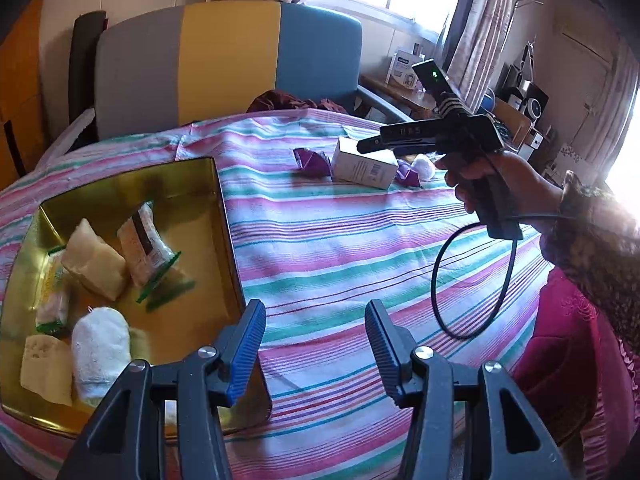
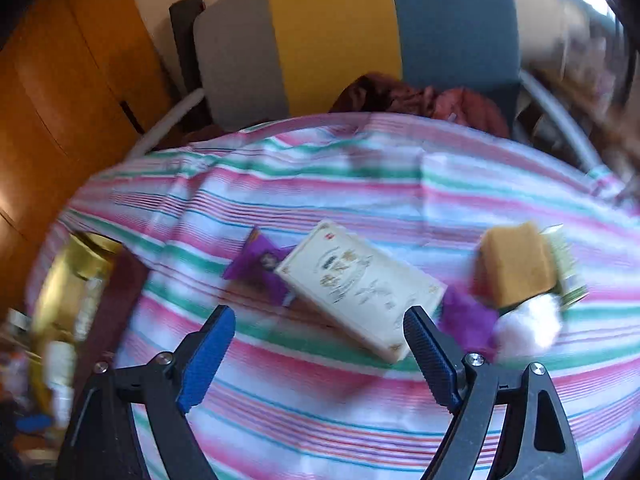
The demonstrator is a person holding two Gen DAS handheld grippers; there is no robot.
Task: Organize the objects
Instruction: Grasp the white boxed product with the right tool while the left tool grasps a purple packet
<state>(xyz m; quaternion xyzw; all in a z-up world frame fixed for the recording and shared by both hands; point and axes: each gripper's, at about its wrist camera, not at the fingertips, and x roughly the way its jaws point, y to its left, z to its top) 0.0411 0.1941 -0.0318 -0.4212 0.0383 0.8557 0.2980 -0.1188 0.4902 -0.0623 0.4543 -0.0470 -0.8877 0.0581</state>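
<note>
A gold tin tray [image 1: 224, 216] lies on the striped cloth at the left and holds several items: wrapped packets, sponges and a rolled white towel [image 1: 100, 352]. My left gripper [image 1: 316, 320] is open and empty beside the tray's right wall. My right gripper [image 2: 320, 328] is open and empty above a cream box [image 2: 360, 288]. A purple packet [image 2: 260, 264] lies left of the box; a second purple packet [image 2: 468, 320], a yellow sponge [image 2: 516, 264] and a white ball [image 2: 532, 328] lie to its right. The right gripper also shows in the left wrist view [image 1: 372, 144].
The striped cloth [image 1: 340, 248] covers the table. A grey, yellow and blue chair [image 1: 228, 64] stands behind the table with dark red clothes [image 2: 420, 100] on its seat. A wooden cupboard [image 2: 60, 80] is at the left. A black cable [image 1: 444, 276] hangs from the right gripper.
</note>
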